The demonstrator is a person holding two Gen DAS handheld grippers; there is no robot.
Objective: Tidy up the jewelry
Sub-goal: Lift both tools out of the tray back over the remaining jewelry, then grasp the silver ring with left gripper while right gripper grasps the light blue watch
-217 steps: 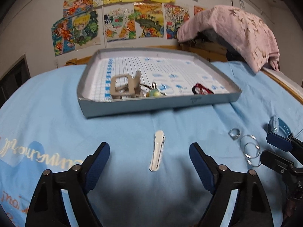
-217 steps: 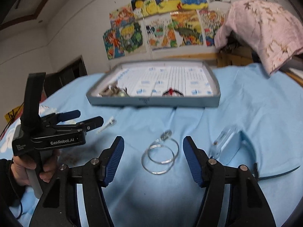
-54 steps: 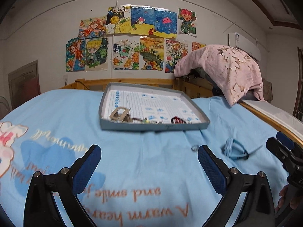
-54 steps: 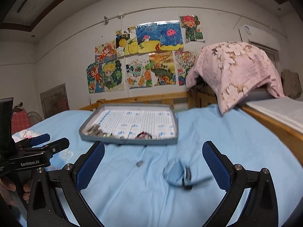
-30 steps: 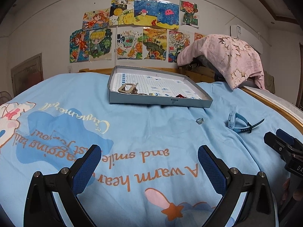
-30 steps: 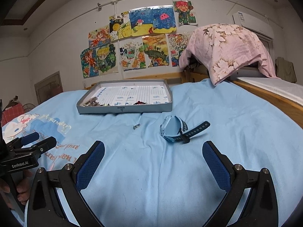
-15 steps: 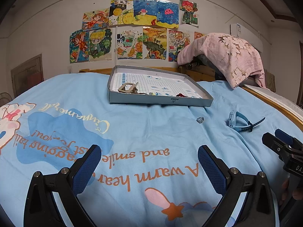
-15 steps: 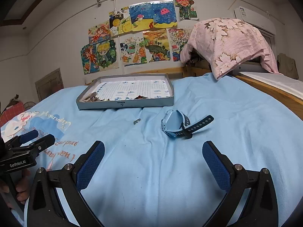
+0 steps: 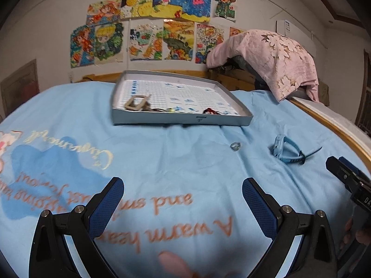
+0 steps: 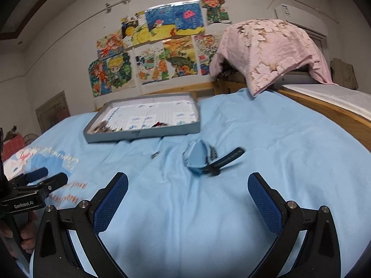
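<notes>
A grey tray (image 9: pixel 180 122) (image 10: pixel 143 135) lies on the blue bedsheet and holds a beige clip (image 9: pixel 135 103), a red item (image 9: pixel 209 111) and small trinkets. A blue watch (image 9: pixel 286 149) (image 10: pixel 199 156) and a small silver ring (image 9: pixel 235 146) (image 10: pixel 155 154) lie on the sheet in front of the tray. My left gripper (image 9: pixel 183 201) is open and empty, well short of the ring. My right gripper (image 10: pixel 187 197) is open and empty, just short of the watch. Each gripper also shows at the edge of the other's view.
A pink floral cloth (image 9: pixel 271 60) drapes over things at the back right. A wooden bed frame (image 10: pixel 336 113) runs along the right side. Colourful drawings (image 9: pixel 153 23) hang on the wall behind the tray.
Both grippers pulled far back from the tray after 7.2 s ago; the white hair clip and hoops are gone from the sheet. In the last second both have moved slightly toward the tray.
</notes>
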